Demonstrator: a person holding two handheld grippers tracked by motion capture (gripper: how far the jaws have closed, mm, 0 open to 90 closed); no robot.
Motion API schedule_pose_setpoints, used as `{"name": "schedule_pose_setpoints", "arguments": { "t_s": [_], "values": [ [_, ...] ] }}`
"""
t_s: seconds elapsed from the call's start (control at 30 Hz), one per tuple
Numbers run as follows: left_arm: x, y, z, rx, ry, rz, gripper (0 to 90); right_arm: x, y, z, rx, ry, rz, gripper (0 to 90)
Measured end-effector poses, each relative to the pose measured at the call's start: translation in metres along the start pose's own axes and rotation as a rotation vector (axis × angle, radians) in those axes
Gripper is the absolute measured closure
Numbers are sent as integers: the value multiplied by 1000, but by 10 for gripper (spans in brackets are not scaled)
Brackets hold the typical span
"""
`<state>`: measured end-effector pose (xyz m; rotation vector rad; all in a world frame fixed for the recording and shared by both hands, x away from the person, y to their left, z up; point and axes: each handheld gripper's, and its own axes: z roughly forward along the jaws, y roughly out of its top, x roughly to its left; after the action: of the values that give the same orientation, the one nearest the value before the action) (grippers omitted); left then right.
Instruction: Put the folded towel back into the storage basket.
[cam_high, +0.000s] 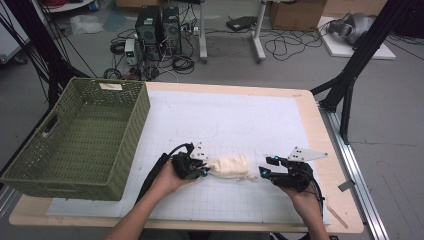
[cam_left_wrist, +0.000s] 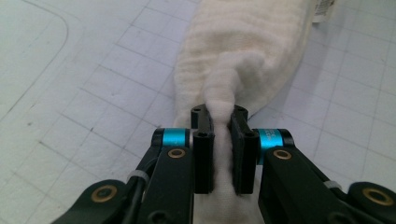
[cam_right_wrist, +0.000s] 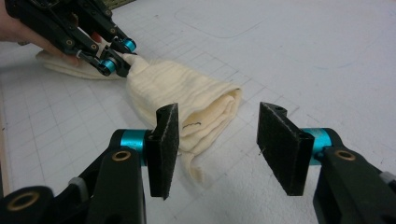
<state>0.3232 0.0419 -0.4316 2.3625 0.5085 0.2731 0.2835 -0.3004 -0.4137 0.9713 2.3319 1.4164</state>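
White gridded mat (cam_high: 240, 125) holds a cream cloth (cam_high: 229, 166); left gripper (cam_left_wrist: 223, 122) pinches its fold, right gripper (cam_right_wrist: 217, 144) gapes, apparently just short.

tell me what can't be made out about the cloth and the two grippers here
- Left gripper view: the pinched part of the cream cloth is hidden between the left gripper pads; its near end is cut off by the bottom edge.
- Right gripper view: the small dark mark on the cloth's folded end is too small to read.
- High view: the right gripper jaws are too small to judge their gap; the basket wall hides its near floor.
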Motion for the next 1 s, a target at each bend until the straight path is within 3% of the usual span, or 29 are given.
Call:
{"name": "schedule_pose_setpoints", "arguments": {
  "t_s": [0.07,0.2,0.37,0.67,0.8,1.0],
  "values": [
    [-4,1,-1,-2,29,7,819,0,0,-1,-7,-2,5,486],
    [-3,-1,-12,-49,53,-24,820,-2,-1,-3,-15,-6,14,485],
    [-2,-4,-23,-71,90,-38,822,-3,-1,-4,-19,-11,14,485],
    [0,0,-39,-125,120,-52,822,-2,0,-4,-18,-11,12,485],
    [2,-2,-40,-115,130,-58,822,-2,0,-3,-16,-11,10,485],
    [3,-8,-27,-58,79,-76,821,-1,0,-2,-12,-11,6,485]
  ]
}}
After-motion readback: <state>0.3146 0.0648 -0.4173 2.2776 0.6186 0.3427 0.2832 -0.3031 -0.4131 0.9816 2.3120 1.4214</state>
